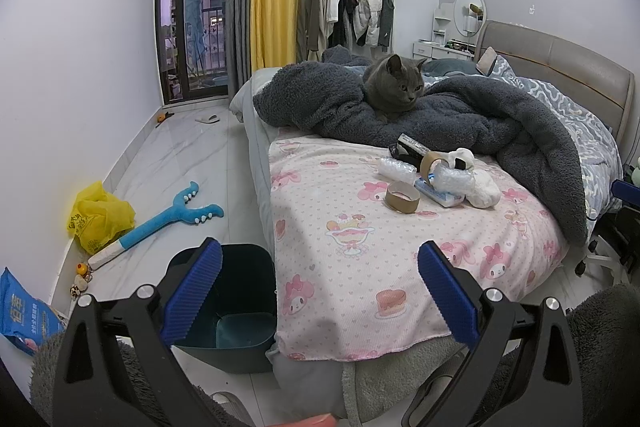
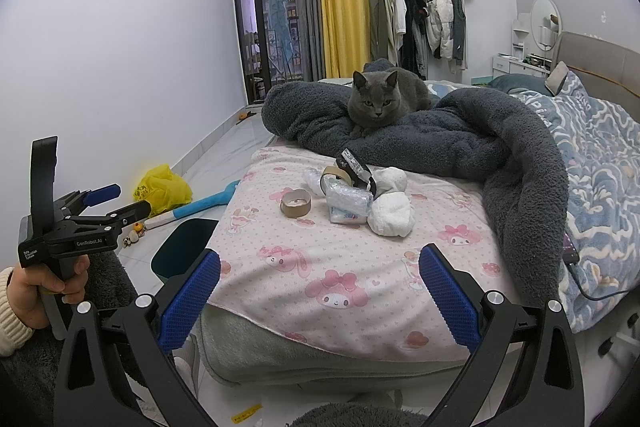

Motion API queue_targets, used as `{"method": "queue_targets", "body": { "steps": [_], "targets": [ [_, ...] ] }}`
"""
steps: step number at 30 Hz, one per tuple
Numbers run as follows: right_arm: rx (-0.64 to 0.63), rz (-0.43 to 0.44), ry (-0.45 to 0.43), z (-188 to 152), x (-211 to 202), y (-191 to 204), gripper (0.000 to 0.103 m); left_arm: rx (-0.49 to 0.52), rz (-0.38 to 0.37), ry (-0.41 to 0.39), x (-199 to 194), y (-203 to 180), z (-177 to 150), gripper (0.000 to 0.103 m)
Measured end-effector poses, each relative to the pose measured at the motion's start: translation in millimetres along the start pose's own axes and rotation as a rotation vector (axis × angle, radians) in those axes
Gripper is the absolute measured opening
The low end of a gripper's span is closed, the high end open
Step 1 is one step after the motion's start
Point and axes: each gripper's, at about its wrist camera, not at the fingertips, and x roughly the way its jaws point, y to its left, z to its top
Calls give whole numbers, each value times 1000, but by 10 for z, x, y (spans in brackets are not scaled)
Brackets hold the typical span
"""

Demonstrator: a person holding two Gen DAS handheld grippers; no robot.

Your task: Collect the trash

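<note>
Both claws empty. Left claw [image 1: 320, 291] spread wide, hanging over the near edge of the bed [image 1: 352, 259], with the bin [image 1: 240, 307] just left of it on the floor. Right claw [image 2: 320, 297] equally wide, nothing between its pads, at the same near edge.

Trash sits in one heap mid-bed on the pink sheet, well apart from both claws, near the grey blanket [image 2: 460, 139] where a cat [image 2: 374, 103] lies. Heap contents: cardboard ring [image 2: 296, 203] on the left, standing alone; second ring [image 2: 334, 177] behind it; bubble wrap [image 2: 346, 203]; tissue pack [image 2: 348, 218] under the wrap; white wads [image 2: 392, 215] on the right; a dark wrapper [image 2: 354, 163] at the far side.

Handling, as I judge it: everything light. Rings stiff but crushable; pinch across the wall. Wrap slippery and springy; take it mid-bundle. Wads soft; bite deep into the bulk. Cat close: approach slowly.
</note>
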Motion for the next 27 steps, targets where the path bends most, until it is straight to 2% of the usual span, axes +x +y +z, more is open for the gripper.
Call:
{"method": "queue_targets", "body": {
  "steps": [27],
  "targets": [
    [-10, 0, 4, -2, -1, 16, 100, -7, -3, 4, 44, -63, -32, 100]
  ]
}}
